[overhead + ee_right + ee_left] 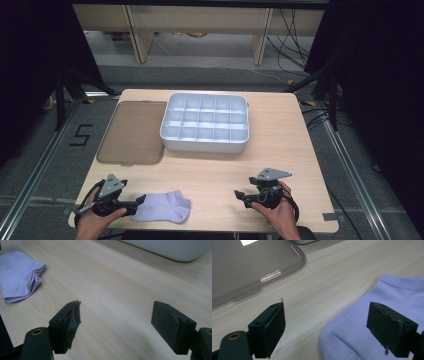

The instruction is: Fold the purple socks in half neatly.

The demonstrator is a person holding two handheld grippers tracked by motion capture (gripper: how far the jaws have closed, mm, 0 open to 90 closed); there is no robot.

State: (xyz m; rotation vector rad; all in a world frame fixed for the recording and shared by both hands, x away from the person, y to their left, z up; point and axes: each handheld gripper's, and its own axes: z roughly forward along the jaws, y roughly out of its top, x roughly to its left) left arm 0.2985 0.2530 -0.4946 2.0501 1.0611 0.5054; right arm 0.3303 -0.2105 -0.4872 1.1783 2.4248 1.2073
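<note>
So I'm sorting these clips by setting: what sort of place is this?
Probably a lab or recording workspace, not a home. A small wooden table stands between black curtains, metal floor rails run alongside it, a "5" is taped on the grey floor, and loose cables trail behind.

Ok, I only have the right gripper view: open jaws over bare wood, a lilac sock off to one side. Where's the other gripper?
Observer: The left gripper is at the sock's closed end, jaws open, one jaw over the fabric.
Operator: That white edge ahead of me?
Observer: It's a white divided tray mid-table, every visible compartment empty.
Operator: Anything else out there?
Observer: A clear brownish lid lies flat beside the tray, on the left gripper's side.
</note>
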